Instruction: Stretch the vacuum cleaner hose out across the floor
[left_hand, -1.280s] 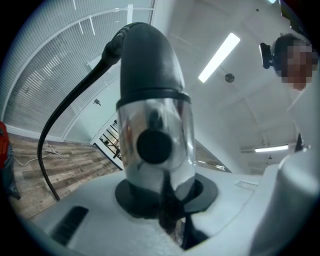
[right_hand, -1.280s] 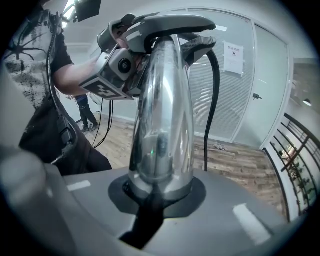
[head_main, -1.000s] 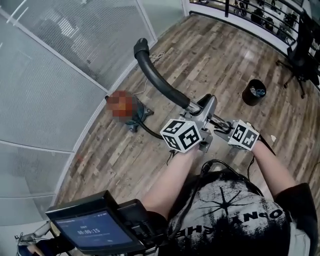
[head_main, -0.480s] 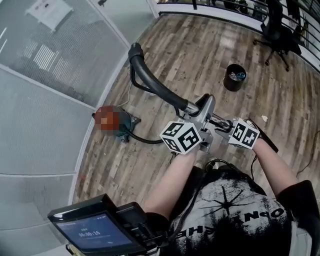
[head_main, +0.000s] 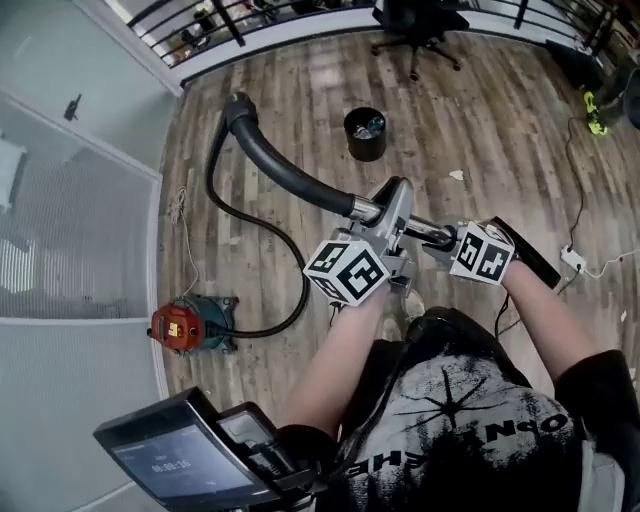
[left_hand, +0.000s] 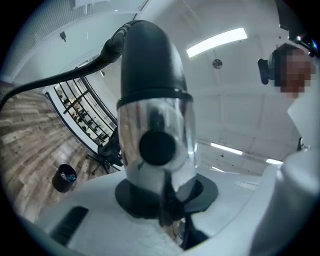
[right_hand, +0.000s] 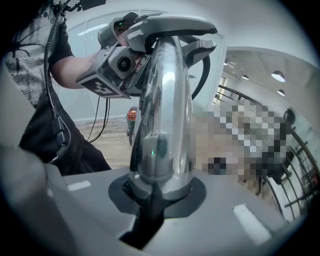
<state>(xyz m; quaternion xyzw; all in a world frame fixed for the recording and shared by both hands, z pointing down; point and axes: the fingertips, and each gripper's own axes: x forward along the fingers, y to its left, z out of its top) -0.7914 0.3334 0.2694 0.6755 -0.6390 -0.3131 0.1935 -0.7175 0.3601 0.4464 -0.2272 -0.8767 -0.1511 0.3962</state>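
while both claws are clamped on the chrome wand (right_hand: 167, 100), left gripper (head_main: 388, 212) nearest the hose (head_main: 270, 160) and right gripper (head_main: 432, 236) behind it, the tube might twist in them. the hose arcs from the wand to the floor and loops back to the canister (head_main: 190, 327); a hard pull may drag or tip it. farther off, a black bin (head_main: 366, 134) holds small scraps i can't identify; a swinging hose could knock it.
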